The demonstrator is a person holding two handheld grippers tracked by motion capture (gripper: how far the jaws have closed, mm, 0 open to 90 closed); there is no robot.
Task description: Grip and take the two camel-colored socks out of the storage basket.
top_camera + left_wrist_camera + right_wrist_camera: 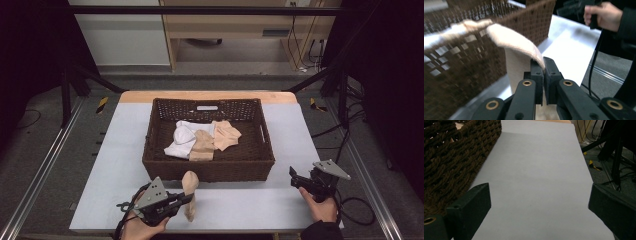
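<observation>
1. So the left gripper (191, 198) is down at the near edge of the table (120, 150), just in front of the basket (160, 165). Its jaws are pinched tight on a beige sock (190, 192).
2. In the left gripper view you can see it really well: the sock (519, 42) is squeezed right between the two black pads, with barely any gap there. One end arcs up and away toward the basket wall (461, 75), and another stretch of it hangs straight down behind the jaws.
3. From the high view the sock is out of the basket, dangling off the left gripper over the table, in front of the near wall. Its top end sticks up and the rest droops toward the tabletop. Can't tell if the bottom tip actually touches the table.
4. The right gripper (297, 181) sits off to the right side of the table, well apart from the sock, held in the person's hand (322, 207). Its jaws stand wide with nothing between them, and the right gripper view just looks across bare table (536, 170) with the basket's corner (449, 165) at the left.
5. Inside the basket there's a little pile: a white sock (182, 140) and two more beige socks (215, 137) lying together near the middle.
</observation>
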